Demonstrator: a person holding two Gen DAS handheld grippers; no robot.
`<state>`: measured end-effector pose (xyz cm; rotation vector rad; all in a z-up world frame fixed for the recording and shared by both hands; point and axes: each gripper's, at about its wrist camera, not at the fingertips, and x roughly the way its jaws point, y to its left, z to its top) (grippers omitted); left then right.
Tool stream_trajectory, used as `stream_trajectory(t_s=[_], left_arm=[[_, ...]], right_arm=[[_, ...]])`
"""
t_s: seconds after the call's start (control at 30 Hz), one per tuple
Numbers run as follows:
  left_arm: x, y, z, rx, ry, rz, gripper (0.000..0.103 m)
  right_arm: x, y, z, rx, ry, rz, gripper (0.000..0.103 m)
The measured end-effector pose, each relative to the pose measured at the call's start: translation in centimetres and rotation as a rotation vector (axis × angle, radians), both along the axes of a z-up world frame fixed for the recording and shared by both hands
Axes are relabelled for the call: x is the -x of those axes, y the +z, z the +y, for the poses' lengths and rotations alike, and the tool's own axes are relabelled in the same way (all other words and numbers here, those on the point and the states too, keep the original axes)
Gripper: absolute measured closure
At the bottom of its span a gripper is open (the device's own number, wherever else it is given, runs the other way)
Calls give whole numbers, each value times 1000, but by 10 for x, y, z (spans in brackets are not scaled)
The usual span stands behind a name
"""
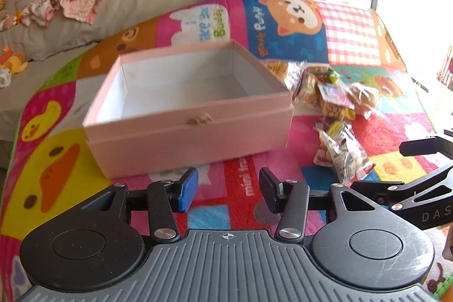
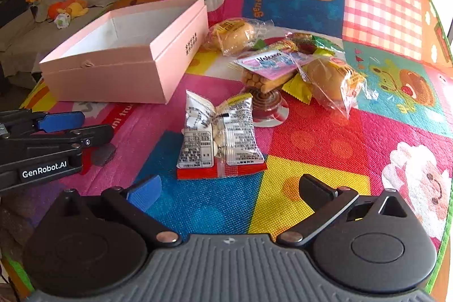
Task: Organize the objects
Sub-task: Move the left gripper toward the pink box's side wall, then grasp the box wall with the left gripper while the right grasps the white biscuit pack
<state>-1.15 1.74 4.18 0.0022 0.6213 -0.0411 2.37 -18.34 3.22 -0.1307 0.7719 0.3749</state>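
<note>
Snack packet [image 2: 222, 136] ahead of wide-spread R tongs [image 2: 230, 193], low.

both wrist views low, sharing pink box [image 1: 187, 109].

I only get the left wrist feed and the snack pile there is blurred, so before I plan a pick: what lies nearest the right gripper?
Observer: A clear packet with a red bottom edge lies on the mat right ahead of the right gripper, printed side up.
Operator: Is the right gripper ready for it?
Observer: Its jaws stand wide open and hold nothing.
Operator: Anything wedged between the packet and the pink box?
Observer: No; bare mat separates it from the pink box, which stands to its left.
Operator: What is behind the packet?
Observer: A small swirl-topped cup, with the other snack bags piled beyond it.
</note>
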Motion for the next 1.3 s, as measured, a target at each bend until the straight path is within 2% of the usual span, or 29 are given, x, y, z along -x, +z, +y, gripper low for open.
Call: stream_trajectory(t_s=[0.07,0.13,0.2,0.27,0.33,0.43,0.5,0.63,0.7,0.73,0.77,0.93,1.07,1.3], left_arm=[[2,26,13,-30,-5,-54,49],[-5,53,32,-56,42,-105,49],[-21,71,52,-97,106,-144,49],[-47,75,73,-129,173,-115,50],[-77,66,97,-110,226,-21,52],[-110,43,128,41,229,131,52],[-124,28,137,109,219,195,52],[-140,10,134,67,237,223,53],[-145,4,134,78,240,260,67],[-147,2,134,87,243,288,87],[-148,1,134,96,249,308,91],[-147,0,123,49,250,301,91],[-151,0,115,88,212,303,93],[-149,-1,103,79,184,292,92]], right_arm=[[9,19,-1,11,7,-98,0],[16,40,-3,10,8,-177,0],[18,56,-7,-19,13,-200,0],[17,67,-9,-43,13,-209,0],[16,73,-11,-52,5,-229,0],[17,73,-13,-57,10,-242,0],[18,70,-14,-48,11,-247,0],[17,60,-13,-9,21,-231,0],[17,52,-12,13,31,-220,0],[18,48,-12,24,36,-216,0],[18,45,-11,31,40,-212,0],[19,28,-8,37,76,-174,0],[13,19,-3,33,82,-139,0],[-18,2,6,-4,81,-56,2]])
